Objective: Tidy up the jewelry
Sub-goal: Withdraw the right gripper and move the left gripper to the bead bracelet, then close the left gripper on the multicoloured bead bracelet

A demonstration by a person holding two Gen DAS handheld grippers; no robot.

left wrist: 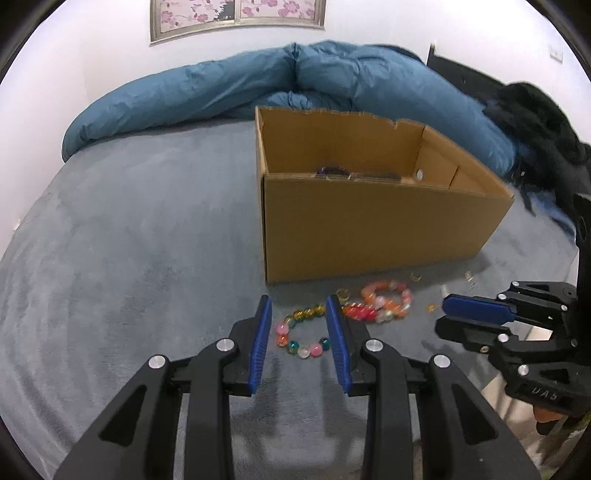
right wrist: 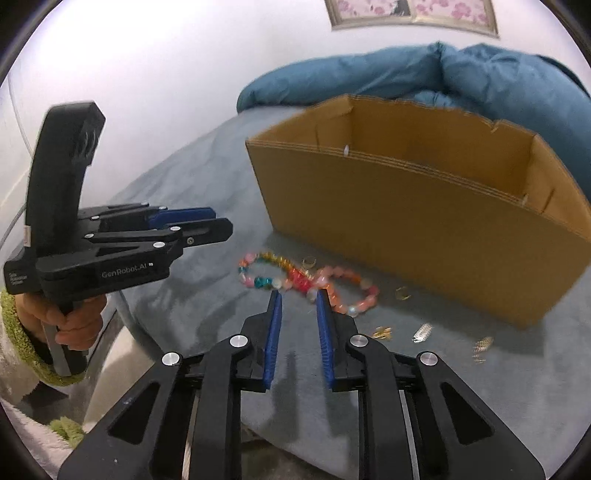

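Two bead bracelets lay on the grey bed cover in front of the box. The multicolour bracelet (left wrist: 303,332) sat nearest the left gripper; the orange-pink bracelet (left wrist: 388,301) lay beside it, the two touching or overlapping where a red beaded stretch ran between them. In the right wrist view the same pair appeared as multicolour (right wrist: 266,273) and orange-pink (right wrist: 347,291). Small gold pieces were scattered near them: a ring (right wrist: 308,262) just behind the bracelets, a second ring (right wrist: 402,293) closer to the box, and clips or charms (right wrist: 423,332) further right; detail too blurred to identify.

Left gripper (left wrist: 299,310) hung over the multicolour bracelet, fingers apart, nothing between the pads; contact with the beads not evident. Right gripper (right wrist: 298,301) pointed at the join of the two bracelets, fingers apart with a narrower gap, nothing clamped. No earlier frame to compare.

The box (left wrist: 369,229), open-topped cardboard, stood behind the jewelry on the bed (left wrist: 129,258). Something dark purple showed just over its near wall; contents otherwise hidden. A blue duvet (left wrist: 258,85) was bunched behind the box against the wall, under a framed flower picture (left wrist: 236,14). Dark clothing (left wrist: 535,122) lay at right. A hand (right wrist: 74,325) in a green-cuffed sleeve held the left gripper's handle.
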